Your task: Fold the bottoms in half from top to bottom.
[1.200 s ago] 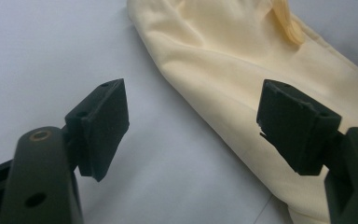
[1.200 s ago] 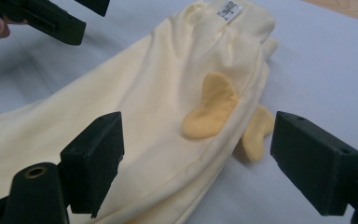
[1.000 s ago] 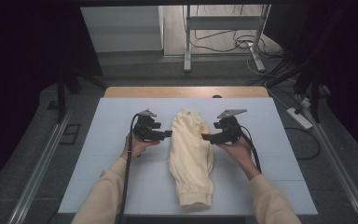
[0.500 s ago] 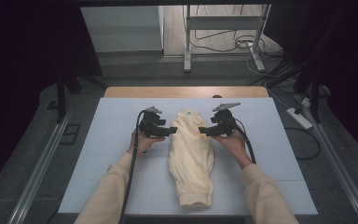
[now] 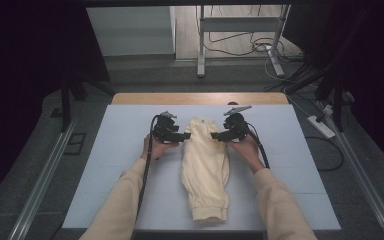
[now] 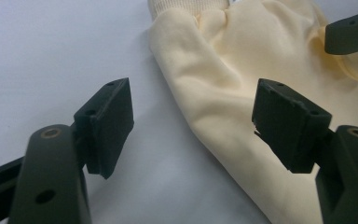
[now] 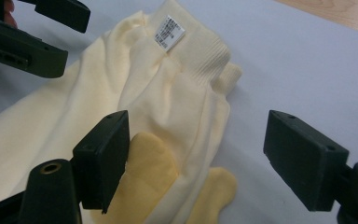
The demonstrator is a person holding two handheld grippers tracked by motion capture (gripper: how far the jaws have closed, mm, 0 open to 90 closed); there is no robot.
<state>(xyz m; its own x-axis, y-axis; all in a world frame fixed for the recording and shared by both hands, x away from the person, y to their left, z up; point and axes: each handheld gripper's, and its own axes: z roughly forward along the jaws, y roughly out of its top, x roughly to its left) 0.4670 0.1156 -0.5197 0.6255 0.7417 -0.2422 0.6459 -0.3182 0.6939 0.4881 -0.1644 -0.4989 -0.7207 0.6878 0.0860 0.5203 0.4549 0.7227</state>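
1. In the high view a cream garment (image 5: 206,167) lies lengthwise on the middle of the white table (image 5: 105,165), its ribbed cuffs toward the person and its waistband toward the far edge
2. The left gripper (image 5: 184,136) is just beside the left edge of the garment near the far end, and the right gripper (image 5: 215,135) is at the right edge opposite; each points inward at the cloth
3. The left gripper view shows what the high view cannot: its jaws stand apart, one over bare table, one over the fabric, and nothing is pressed between them. These jaws have just been closing a little
4. The right gripper view shows a white label (image 7: 169,31) inside the ribbed waistband (image 7: 200,49) and two deeper yellow patches (image 7: 144,179) below the fold. Its jaws are also released, wide apart over the edge of the garment, clamping nothing
5. In that view the left gripper appears at the upper left corner, beyond the cloth
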